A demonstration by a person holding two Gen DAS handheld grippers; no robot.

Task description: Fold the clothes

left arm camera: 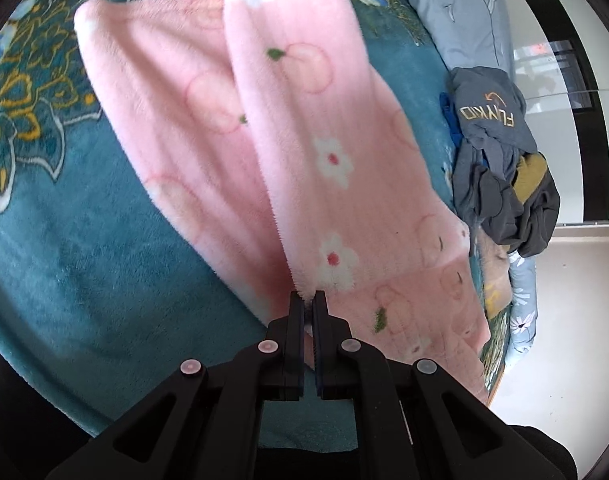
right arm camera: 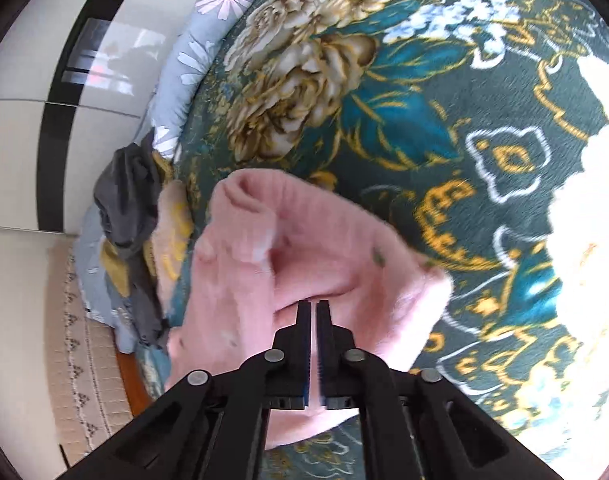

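The left claw [left arm camera: 308, 298] is clamped on an edge of the pink fleece trousers [left arm camera: 288, 128], whose two legs stretch out over the teal flowered blanket [left arm camera: 76, 240] on the bed. The right claw [right arm camera: 313, 307] pinches a bunched part of the same pink fleece trousers [right arm camera: 304, 240]; a heap of grey clothes [left arm camera: 500, 160] lies at the bed's edge.

Teal floral blanket [right arm camera: 384, 120], glossy white wall panels [right arm camera: 16, 140], pale floor [left arm camera: 576, 320]

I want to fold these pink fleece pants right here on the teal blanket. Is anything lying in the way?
Nothing visible. Both the left gripper and right gripper already pinch the pink pants; the teal blanket beside them is bare, and the grey clothes pile sits off at the edge.
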